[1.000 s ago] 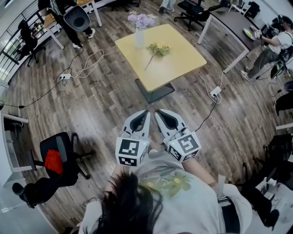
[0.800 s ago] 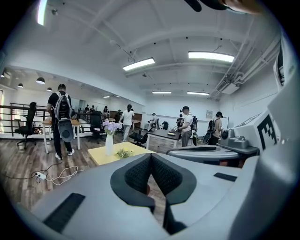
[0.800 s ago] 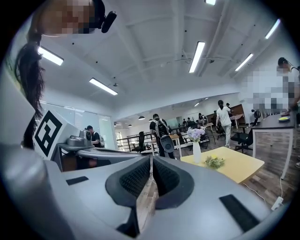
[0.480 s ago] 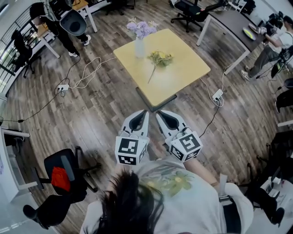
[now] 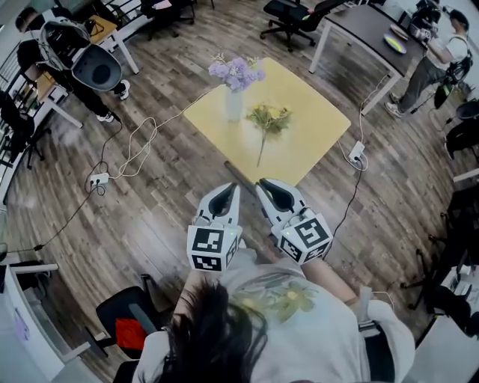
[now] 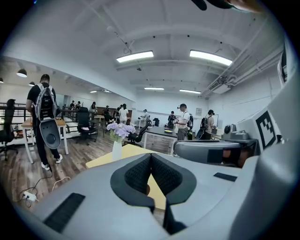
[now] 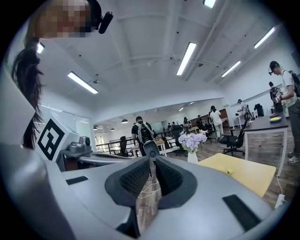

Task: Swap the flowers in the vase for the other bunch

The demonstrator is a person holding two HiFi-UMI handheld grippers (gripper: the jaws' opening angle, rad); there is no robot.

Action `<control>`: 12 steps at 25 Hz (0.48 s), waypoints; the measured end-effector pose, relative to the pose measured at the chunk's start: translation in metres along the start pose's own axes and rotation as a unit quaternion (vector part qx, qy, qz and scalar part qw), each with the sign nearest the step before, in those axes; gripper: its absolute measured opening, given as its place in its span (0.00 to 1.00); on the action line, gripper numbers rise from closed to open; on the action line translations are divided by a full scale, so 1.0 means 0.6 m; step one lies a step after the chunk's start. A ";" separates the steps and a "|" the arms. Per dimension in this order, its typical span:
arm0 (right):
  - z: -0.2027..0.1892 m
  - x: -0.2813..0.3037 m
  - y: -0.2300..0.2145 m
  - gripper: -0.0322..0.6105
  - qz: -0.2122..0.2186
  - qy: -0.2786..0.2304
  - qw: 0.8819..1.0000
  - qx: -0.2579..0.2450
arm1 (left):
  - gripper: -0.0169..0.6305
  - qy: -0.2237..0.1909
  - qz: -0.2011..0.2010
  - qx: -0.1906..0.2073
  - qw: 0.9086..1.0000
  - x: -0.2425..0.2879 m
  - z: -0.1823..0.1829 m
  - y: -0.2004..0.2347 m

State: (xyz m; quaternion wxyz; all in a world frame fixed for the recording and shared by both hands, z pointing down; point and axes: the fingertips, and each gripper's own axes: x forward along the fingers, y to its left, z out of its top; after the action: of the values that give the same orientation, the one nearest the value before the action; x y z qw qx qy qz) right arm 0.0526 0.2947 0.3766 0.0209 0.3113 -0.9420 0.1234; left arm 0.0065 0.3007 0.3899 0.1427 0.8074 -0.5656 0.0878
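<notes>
A white vase (image 5: 233,106) with purple flowers (image 5: 236,72) stands at the far left corner of the yellow table (image 5: 314,127). A bunch of yellow flowers (image 5: 269,120) lies flat on the table beside it, stem toward me. My left gripper (image 5: 233,187) and right gripper (image 5: 260,184) are side by side just short of the table's near corner, both shut and empty. The left gripper view shows the vase (image 6: 116,150) beyond the shut left gripper (image 6: 150,155). In the right gripper view, vase (image 7: 192,157) and table (image 7: 243,172) lie right of the shut right gripper (image 7: 151,161).
White cables run over the wood floor to a power strip (image 5: 97,179) at left, and another strip (image 5: 356,153) lies right of the table. A person with a backpack (image 5: 84,66) stands far left. A black chair (image 5: 127,329) is behind me at left, a dark desk (image 5: 367,22) at far right.
The table with vase and yellow bunch has come much nearer to both grippers. The grippers kept their pose side by side and stayed shut. The black chair has slid behind me.
</notes>
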 end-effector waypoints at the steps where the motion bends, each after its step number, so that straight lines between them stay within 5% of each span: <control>1: 0.003 0.022 -0.006 0.12 -0.007 0.000 1.000 0.002 | 0.05 0.002 -0.007 0.001 1.000 0.012 0.005 0.021; 12: 0.015 0.182 -0.105 0.12 -0.034 0.018 0.999 0.010 | 0.05 0.009 -0.036 -0.003 0.999 0.165 0.048 0.151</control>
State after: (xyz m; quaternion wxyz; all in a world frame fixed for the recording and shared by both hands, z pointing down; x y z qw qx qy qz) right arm 0.0022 0.1803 0.3945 0.0391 0.3410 -0.9290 0.1381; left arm -0.0448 0.1745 0.4047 0.1536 0.8258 -0.5354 0.0879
